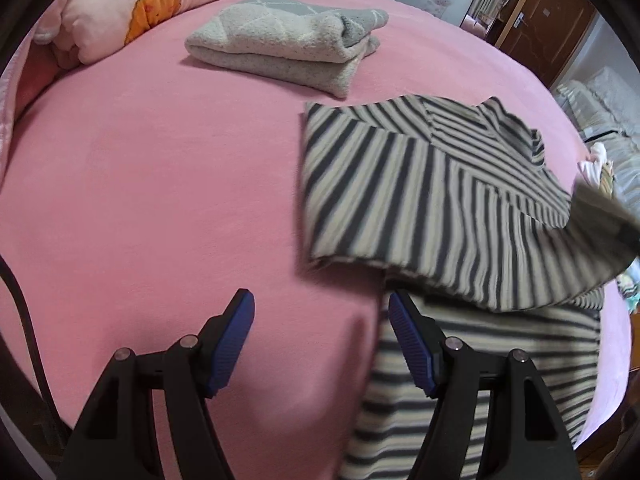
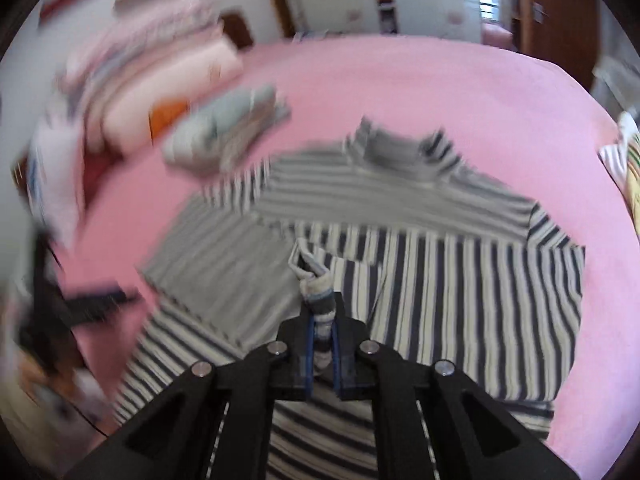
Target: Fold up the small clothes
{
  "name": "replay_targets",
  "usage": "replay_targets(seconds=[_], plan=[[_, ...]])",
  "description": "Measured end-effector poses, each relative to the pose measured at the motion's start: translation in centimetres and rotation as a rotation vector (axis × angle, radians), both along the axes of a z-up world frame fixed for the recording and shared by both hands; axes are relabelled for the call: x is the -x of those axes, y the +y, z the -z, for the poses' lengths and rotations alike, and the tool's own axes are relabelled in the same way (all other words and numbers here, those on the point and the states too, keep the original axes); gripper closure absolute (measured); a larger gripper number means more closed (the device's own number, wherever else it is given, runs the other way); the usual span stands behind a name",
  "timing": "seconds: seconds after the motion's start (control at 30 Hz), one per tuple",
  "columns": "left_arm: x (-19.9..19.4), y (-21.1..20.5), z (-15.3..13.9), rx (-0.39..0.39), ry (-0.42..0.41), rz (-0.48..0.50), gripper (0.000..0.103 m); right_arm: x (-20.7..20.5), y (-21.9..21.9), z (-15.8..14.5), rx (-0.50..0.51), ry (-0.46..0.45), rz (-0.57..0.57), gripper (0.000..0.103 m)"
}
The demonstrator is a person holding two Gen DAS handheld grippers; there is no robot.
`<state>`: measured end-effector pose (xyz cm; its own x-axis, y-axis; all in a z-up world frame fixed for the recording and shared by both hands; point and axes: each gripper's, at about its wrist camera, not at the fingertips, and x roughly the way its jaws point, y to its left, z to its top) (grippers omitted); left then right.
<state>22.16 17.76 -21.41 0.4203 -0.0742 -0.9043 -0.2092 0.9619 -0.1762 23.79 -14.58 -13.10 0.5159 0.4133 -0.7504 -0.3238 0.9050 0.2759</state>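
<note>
A: Starting at the upper left of the left wrist view, we see the pink pillow (image 1: 132,8), and right of it the grey folded sweater (image 1: 280,48) already lying on the pink bed (image 1: 140,200). That one looks finished.

B: Agreed. At the bottom of that frame our left claw (image 1: 320,340) stands released, nothing between its blue pads (image 1: 234,344); the left pad hangs over bare sheet, the right one at the edge of the striped shirt (image 1: 420,200).

A: The shirt fills the right half of that view, partly folded, with one flap lifted off the bed toward the right edge.

B: That flap is ours. In the right wrist view, bottom centre, the right claw (image 2: 320,340) is clenched on a bunched bit of the striped shirt (image 2: 460,300), probably a cuff or hem.

A: Then we judge the step to be carrying that sleeve across the body. To do it well, we keep the pinch firm and lay it along the stripes.

B: And we can bring the left claw onto the near edge to pin it, so the lower layer doesn't drag. The blur suggests slowing down before release.
</note>
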Motion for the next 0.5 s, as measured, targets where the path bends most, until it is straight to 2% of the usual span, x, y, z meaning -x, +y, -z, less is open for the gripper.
replay_targets(seconds=[0.1,0.23,0.33,0.5], plan=[[-1.0,-0.8,0.5,0.033,-0.001,-0.004,0.035,-1.3,0.3,-3.8,-0.028,-0.083,0.029,0.097],[-2.2,-1.5,1.1,0.034,-0.01,-0.045,0.035,-3.0,1.2,-7.7,-0.031,-0.177,0.035,0.097],[-3.2,-1.4,1.3,0.038,-0.024,-0.093,0.035,-3.7,0.6,-9.2,-0.024,-0.221,0.078,0.097],[-4.6,-1.5,1.6,0.066,-0.039,-0.14,0.035,-4.1,-2.6,-8.6,0.003,-0.213,0.171,0.097]])
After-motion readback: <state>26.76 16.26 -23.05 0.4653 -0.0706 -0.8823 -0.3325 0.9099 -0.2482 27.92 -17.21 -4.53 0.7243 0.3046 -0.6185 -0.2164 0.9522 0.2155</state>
